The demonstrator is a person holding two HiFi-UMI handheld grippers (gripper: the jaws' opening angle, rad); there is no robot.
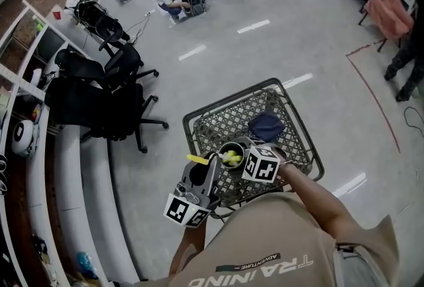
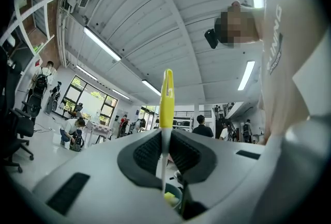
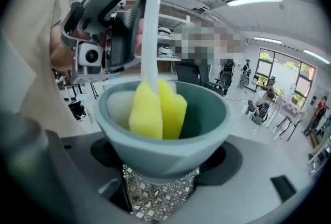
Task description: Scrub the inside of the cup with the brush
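Right hand-held gripper (image 3: 164, 166) is clamped on the lower wall of the grey-green cup (image 3: 209, 114). This steadies the cup over the mesh bench (image 1: 218, 123) and leaves its mouth free. The brush (image 2: 166, 99) reaches in, its yellow sponge head (image 3: 155, 109) against the inner wall. Left hand-held gripper (image 2: 165, 153) pinches the thin stem from above, probably to work the brush up and down. A dark cloth (image 1: 266, 125) lies nearby on the bench.

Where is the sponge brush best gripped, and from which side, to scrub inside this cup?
Grip the sponge brush on its thin white stem, above the yellow sponge, coming from above the open mouth of the cup. The sponge sits inside the cup and only the stem rises clear of the rim; the left tongs hold it so.
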